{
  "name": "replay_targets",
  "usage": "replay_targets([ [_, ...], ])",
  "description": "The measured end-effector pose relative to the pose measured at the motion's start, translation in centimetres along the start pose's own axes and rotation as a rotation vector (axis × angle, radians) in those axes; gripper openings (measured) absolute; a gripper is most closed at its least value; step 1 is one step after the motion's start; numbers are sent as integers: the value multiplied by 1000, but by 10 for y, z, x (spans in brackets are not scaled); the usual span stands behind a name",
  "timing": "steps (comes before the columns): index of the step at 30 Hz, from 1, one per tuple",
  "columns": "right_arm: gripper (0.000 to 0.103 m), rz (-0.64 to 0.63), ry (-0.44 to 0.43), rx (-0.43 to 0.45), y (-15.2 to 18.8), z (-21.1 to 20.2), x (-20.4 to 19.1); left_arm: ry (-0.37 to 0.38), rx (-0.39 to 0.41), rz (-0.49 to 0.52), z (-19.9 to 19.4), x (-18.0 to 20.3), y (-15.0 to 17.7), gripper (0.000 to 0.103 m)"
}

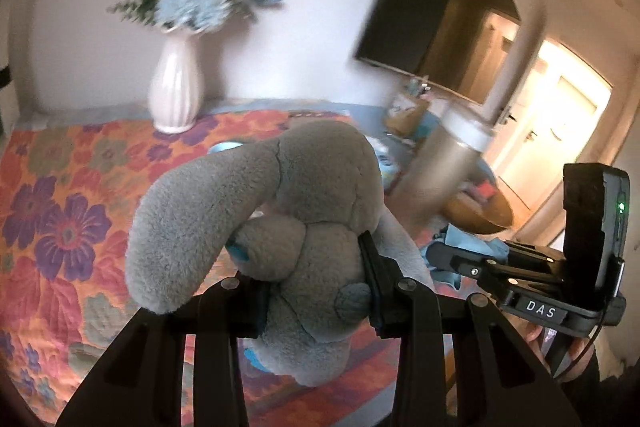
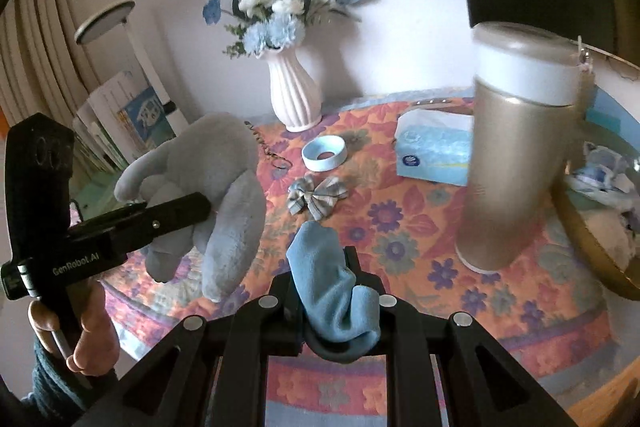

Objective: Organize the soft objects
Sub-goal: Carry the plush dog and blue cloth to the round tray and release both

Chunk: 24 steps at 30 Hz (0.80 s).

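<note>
My left gripper [image 1: 316,291] is shut on a grey plush toy [image 1: 256,227] and holds it above the flowered tablecloth [image 1: 60,207]. The toy also shows at the left of the right wrist view [image 2: 224,195], held by the left gripper [image 2: 200,207]. My right gripper [image 2: 324,287] is shut on a blue sock [image 2: 332,283] and holds it above the table's front. A plaid fabric bow [image 2: 318,201] lies on the cloth beyond the sock.
A white vase of blue flowers [image 2: 294,95] stands at the back. A tall gold canister [image 2: 516,147] stands at the right, a tissue box [image 2: 434,147] behind it. A pale blue ring [image 2: 323,153] lies mid-table. A round basket with cloths [image 2: 600,211] sits far right.
</note>
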State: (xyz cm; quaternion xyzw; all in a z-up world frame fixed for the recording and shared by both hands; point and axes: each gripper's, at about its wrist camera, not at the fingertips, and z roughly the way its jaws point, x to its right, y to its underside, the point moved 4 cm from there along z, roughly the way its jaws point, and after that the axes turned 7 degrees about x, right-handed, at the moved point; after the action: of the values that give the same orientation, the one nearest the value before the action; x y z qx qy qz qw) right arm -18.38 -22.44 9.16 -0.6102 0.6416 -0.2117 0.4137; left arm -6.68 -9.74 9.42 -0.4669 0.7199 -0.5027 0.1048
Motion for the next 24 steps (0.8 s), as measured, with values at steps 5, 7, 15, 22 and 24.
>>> replay_targets([
  [5,15,10,67,10,2,-45,21,99,3,100,-9,60,5,34],
  [7,15,38,101,24,5,-66,39,152,-9,148,-6,90,8,34],
  [15,15,196,336,186,-2,-162,147,282,-79,247,53,207,1,34],
  [22,15,423,379,276,-47,-172,261,155,-40,363,149,277,-35,34],
  [24,15,481,357,256,-56,-157,288,146,-59,361,176,286,-36,34],
])
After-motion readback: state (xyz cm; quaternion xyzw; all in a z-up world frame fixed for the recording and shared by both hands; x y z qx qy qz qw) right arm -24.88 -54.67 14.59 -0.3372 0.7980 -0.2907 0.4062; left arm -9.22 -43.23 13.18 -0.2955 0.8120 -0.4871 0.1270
